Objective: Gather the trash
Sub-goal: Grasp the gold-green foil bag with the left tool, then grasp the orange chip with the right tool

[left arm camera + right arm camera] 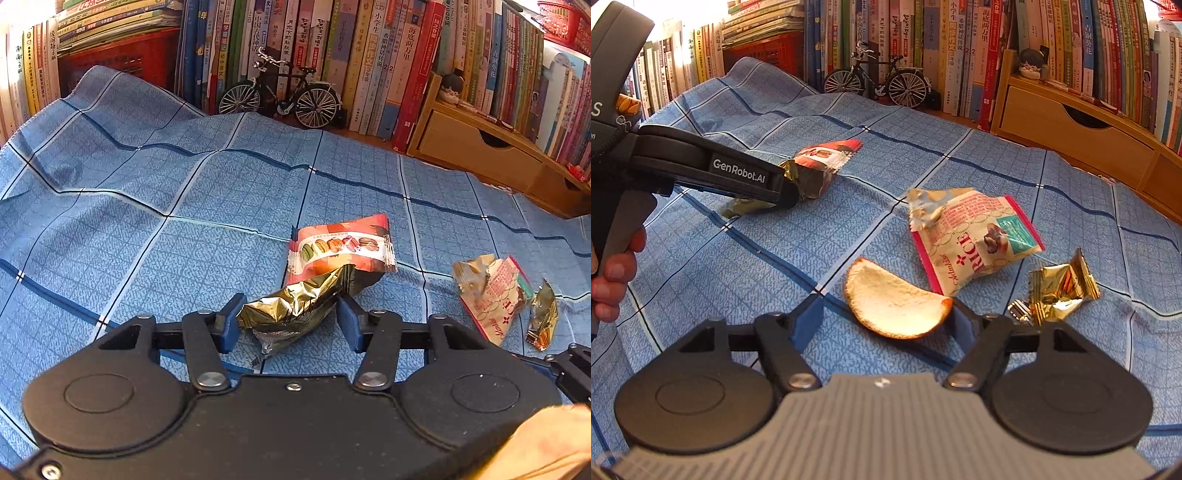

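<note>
Left claw [288, 319] straddles gold wrapper [295, 304]; open blue cloth [147, 221] leftward.

A lived-in home study or bedroom corner, packed rows of books [373, 62] standing along the far edge, a blue checked cloth [147, 206] over the worktop, a model bicycle [280, 92], a wooden drawer unit [476, 147], a red plastic crate [122, 59]

Right view: left gripper [783, 192] body hides its own fingertips + most of the gold wrapper [738, 206]. Orange peel [897, 302] covers right gripper's [882, 314] right pad; contact unclear. Book [369, 55] spine text mostly too small to read. Hand [613, 273] cut off at frame edge
</note>
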Available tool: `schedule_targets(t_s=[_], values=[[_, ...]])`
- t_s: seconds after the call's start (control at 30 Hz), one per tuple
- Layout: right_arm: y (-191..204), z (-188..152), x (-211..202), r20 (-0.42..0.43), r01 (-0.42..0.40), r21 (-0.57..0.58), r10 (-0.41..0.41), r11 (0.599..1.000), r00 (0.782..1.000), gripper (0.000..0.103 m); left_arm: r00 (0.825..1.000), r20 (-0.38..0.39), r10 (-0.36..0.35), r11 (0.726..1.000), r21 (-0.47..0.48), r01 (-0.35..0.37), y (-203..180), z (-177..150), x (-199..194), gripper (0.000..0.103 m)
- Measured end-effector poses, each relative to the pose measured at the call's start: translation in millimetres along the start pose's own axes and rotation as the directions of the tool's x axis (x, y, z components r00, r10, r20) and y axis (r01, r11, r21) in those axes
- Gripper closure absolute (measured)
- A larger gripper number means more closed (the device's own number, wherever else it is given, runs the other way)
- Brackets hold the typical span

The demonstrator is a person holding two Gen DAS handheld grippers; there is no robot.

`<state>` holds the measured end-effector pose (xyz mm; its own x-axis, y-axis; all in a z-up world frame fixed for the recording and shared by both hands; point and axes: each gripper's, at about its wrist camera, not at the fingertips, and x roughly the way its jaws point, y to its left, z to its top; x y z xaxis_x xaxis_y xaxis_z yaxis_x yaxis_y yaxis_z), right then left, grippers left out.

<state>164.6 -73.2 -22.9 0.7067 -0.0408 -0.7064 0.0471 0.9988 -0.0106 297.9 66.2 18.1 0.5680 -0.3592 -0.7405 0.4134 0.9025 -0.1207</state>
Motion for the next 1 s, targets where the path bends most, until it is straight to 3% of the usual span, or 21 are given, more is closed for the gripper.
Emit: schedule_targets(t_s=[0.03,0.37,1.0], values=[[0.9,0.2,-0.3,0.002,-0.002,-0.006,0.002,1.0,1.0,0.038,1.0,0.001,-0.003,1.0,0.003,0.003,0.0,-0.3,-0.7,0.061],[4.3,-1.1,-6.1,0.026,-0.014,-0.024,0.015,1.0,1.0,0.054,1.0,0.014,-0.003,1.0,0.006,0.003,-2.1,-6.6,-14.3,0.061],[15.6,-2.6,-27.9,0.076,-0.083,-0.064,0.088,0.994,0.993,0.057,0.997,0.036,0.064,0.995,-0.083,-0.061,2.8,-26.4,-54.5,0.061]])
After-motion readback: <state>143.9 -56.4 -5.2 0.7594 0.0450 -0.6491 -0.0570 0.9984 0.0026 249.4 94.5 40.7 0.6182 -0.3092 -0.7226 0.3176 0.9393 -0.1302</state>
